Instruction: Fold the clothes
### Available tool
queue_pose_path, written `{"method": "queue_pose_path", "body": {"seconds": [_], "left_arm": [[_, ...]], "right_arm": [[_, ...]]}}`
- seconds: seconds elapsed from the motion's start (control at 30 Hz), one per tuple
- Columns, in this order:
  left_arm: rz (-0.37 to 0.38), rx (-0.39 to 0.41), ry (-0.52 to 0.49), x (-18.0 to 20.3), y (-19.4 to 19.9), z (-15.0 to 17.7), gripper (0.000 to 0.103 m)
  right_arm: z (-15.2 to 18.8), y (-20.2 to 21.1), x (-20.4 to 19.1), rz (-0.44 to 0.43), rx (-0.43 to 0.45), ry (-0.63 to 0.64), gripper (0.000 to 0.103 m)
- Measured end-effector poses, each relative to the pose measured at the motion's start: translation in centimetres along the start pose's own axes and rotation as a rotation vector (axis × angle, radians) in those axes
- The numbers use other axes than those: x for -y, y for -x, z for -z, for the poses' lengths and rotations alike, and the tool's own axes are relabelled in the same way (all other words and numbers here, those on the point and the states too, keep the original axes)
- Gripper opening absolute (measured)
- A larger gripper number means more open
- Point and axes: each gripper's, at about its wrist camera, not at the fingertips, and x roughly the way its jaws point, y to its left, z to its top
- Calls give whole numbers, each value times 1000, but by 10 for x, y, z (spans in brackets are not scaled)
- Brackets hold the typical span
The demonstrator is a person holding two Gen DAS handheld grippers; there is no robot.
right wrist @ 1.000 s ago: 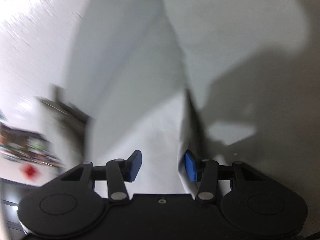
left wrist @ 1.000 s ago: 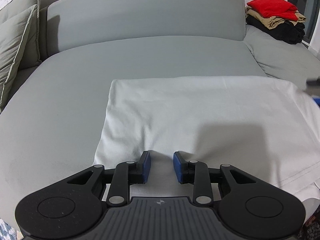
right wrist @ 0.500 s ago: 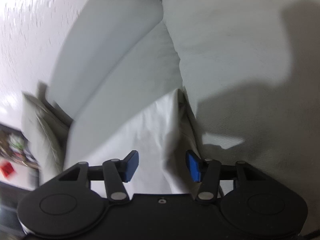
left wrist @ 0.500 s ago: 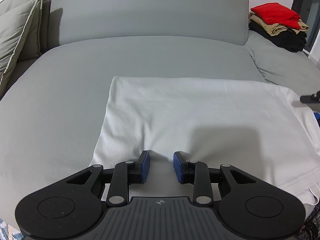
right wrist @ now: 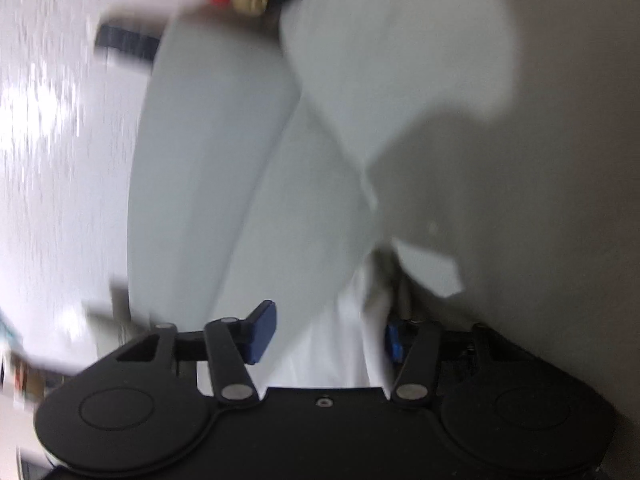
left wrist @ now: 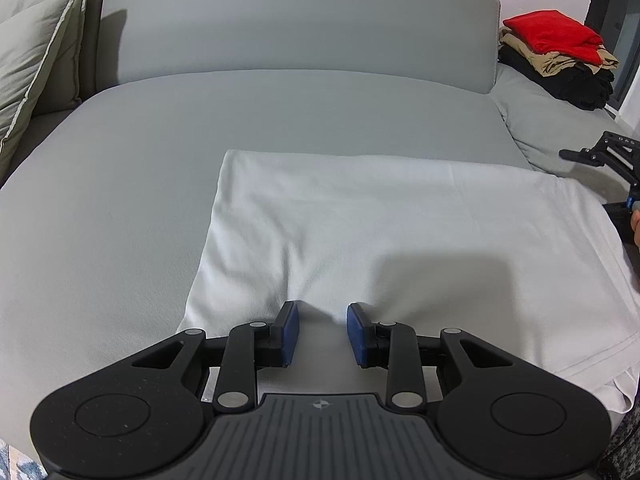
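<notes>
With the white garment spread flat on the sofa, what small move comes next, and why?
Probably close the left tongs on the white garment: the near edge bunches between open pads, ungripped. The right tongs straddle its other edge, blurred.

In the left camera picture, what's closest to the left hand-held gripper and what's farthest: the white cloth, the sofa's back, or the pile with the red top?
1. White cloth: right at the left hand-held gripper, spread on the seat.
2. Sofa back: straight ahead, behind the seat.
3. Clothes pile: far right corner, red piece on top; its order with the sofa back is too close to call.
</notes>
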Motion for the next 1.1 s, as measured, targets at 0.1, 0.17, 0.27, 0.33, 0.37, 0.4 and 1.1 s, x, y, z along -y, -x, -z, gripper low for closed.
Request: {"method": "queue_pose_path", "body": {"seconds": [0.1,0.17,0.27,0.33,0.37,0.4,1.1], "left_arm": [[5,0,4,-1,0,0,31],[11,1,12,-2,0,0,31],[14,1,18,-2,-1,0,31],[13,1,16,-2,-1,1,31],[13,1,16,-2,-1,1,31],[13,1,16,-2,-1,1,31],[16,6,26,-3,-1,3,31]], "right_arm": [[1,-2,-1,47,-84,34,40],[0,-2,-1,42,-128,21,43],[-9,-9,9,20,-179,-55,49],[-14,-12,12,-13,-169,-111,56],[-15,-14,14,-29,-146,-132,57],[-16,-15,15,-40,-114,-149,56],[-14,85,16,52,351,-80,17]]}}
